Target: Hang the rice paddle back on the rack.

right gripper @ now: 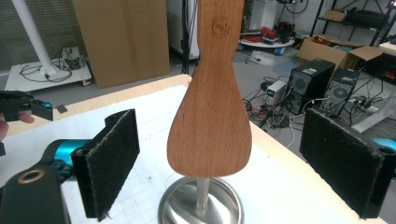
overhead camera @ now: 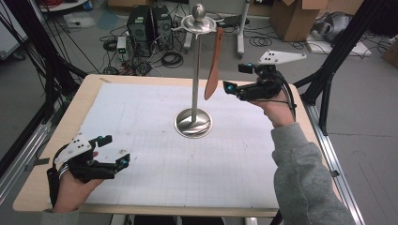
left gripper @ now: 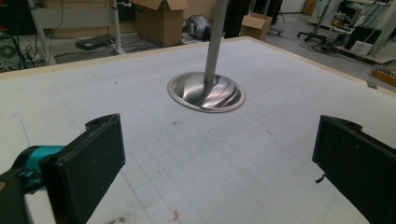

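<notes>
At 1 o'clock from the stand's base [overhead camera: 193, 123], the wooden spatula [overhead camera: 214, 65] hangs from the top ring, hanging judged complete. Right gripper [overhead camera: 227, 87], jaws spread and clear of the blade, points toward it at 3 o'clock. Left gripper [overhead camera: 123, 161] rests spread, holding nothing, at 8 o'clock.
</notes>
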The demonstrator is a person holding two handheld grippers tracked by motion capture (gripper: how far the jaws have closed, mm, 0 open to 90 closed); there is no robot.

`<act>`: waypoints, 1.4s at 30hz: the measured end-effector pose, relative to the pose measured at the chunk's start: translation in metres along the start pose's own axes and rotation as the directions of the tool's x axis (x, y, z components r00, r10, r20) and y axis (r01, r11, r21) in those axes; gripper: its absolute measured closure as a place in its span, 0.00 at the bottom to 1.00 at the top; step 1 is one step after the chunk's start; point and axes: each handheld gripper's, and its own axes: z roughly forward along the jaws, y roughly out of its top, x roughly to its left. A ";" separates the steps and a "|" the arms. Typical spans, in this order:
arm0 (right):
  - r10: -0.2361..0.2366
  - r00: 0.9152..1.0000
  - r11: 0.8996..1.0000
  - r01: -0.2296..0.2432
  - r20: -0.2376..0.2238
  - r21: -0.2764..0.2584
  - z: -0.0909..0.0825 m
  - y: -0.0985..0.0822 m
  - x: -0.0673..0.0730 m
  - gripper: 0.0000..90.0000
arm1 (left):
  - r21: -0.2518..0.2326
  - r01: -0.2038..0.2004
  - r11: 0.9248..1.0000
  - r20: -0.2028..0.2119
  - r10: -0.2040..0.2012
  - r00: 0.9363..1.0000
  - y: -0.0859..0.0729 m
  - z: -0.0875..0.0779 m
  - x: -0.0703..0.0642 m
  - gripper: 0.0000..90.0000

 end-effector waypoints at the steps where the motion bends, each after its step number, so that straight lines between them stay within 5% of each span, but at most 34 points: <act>1: 0.002 1.000 1.000 -0.002 0.000 0.003 -0.001 -0.001 0.000 0.12 | 0.002 0.003 1.000 -0.001 -0.003 1.000 0.000 0.001 0.000 0.03; 20: 0.055 0.998 0.996 -0.055 0.002 0.067 -0.018 -0.043 -0.001 0.11 | -0.006 -0.008 1.000 0.025 0.008 1.000 0.006 0.015 -0.006 0.03; 29: 0.068 0.998 0.997 -0.068 0.019 0.031 -0.032 -0.058 0.003 0.11 | -0.039 -0.026 0.999 0.038 0.027 0.999 0.014 0.013 -0.010 0.03; 42: 0.052 0.997 0.999 -0.052 0.048 -0.006 -0.042 -0.086 0.005 0.11 | -0.024 -0.021 0.999 0.056 0.022 0.998 0.011 0.019 -0.013 0.03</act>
